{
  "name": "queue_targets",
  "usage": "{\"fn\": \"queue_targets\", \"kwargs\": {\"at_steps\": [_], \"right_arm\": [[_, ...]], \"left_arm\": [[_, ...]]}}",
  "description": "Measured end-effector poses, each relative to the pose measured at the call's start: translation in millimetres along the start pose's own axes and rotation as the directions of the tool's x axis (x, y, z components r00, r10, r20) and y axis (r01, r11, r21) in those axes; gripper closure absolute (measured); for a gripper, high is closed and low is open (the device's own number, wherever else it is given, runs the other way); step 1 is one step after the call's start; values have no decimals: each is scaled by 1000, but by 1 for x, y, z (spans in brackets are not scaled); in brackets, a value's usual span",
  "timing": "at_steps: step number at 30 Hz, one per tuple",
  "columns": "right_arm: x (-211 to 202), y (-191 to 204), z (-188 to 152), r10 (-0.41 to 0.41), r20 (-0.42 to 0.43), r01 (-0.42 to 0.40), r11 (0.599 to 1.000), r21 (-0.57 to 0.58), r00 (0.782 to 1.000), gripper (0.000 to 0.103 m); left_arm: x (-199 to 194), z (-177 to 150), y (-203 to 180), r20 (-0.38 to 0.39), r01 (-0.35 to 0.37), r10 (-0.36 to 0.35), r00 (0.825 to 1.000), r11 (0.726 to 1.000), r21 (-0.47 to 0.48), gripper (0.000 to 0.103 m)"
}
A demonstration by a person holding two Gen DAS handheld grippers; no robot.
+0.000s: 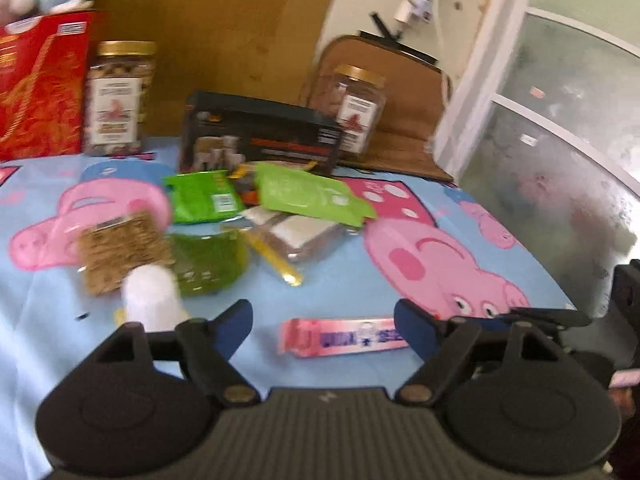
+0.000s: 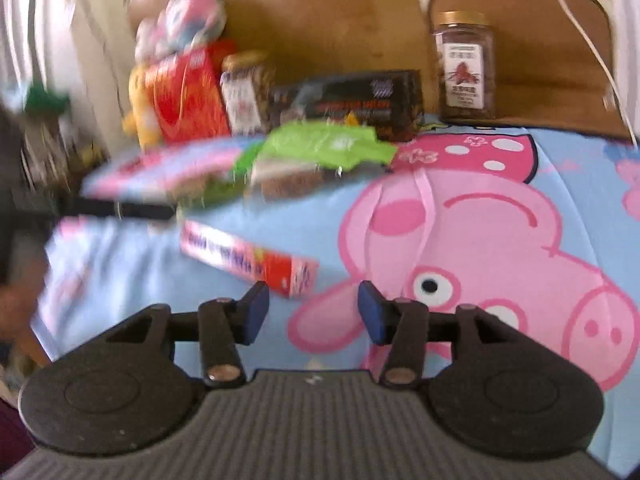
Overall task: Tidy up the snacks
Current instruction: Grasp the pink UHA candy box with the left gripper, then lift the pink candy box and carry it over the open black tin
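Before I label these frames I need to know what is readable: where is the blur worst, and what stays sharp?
Right wrist view: heavy motion smear on the left, so the red box and green packets streak; the far jar on the right is clearer. Left wrist view: milder blur throughout, labels unreadable, pink packet soft. Both views: fisheye bending at the edges, and the gripper bodies sharpest.

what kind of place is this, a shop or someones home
Most likely a home, not a shop: the table wears a cartoon pig cloth, a plush toy sits behind the snacks, and a charger hangs plugged into the wall.
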State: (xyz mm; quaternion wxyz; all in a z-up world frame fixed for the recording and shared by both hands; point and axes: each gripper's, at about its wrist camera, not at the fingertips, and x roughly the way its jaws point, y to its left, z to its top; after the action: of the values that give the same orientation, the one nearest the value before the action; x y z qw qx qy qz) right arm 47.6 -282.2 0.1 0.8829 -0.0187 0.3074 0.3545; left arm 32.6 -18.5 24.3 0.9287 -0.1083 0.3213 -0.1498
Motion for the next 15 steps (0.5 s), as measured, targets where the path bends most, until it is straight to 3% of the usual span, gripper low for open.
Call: {"fn": "queue_targets", "kwargs": {"at_steps": [8, 9, 12, 15], "right_arm": [[23, 12, -1, -58, 39, 65, 982, -179, 998, 48], [26, 8, 2, -69, 44, 76, 980, -184, 997, 50], [24, 0, 7, -101, 62, 109, 981, -160, 993, 72], [24, 2, 18, -83, 86, 94, 986, -141, 993, 72]], "left_arm": [[32, -10, -1, -81, -21, 22, 996, 1000, 13, 46], [31, -8, 0, -87, -14, 15, 996, 1000, 9, 48], [20, 5, -4, -57, 49, -48, 997, 999, 7, 54], [18, 20, -13, -20, 15, -14, 1000, 999, 52, 55]]}}
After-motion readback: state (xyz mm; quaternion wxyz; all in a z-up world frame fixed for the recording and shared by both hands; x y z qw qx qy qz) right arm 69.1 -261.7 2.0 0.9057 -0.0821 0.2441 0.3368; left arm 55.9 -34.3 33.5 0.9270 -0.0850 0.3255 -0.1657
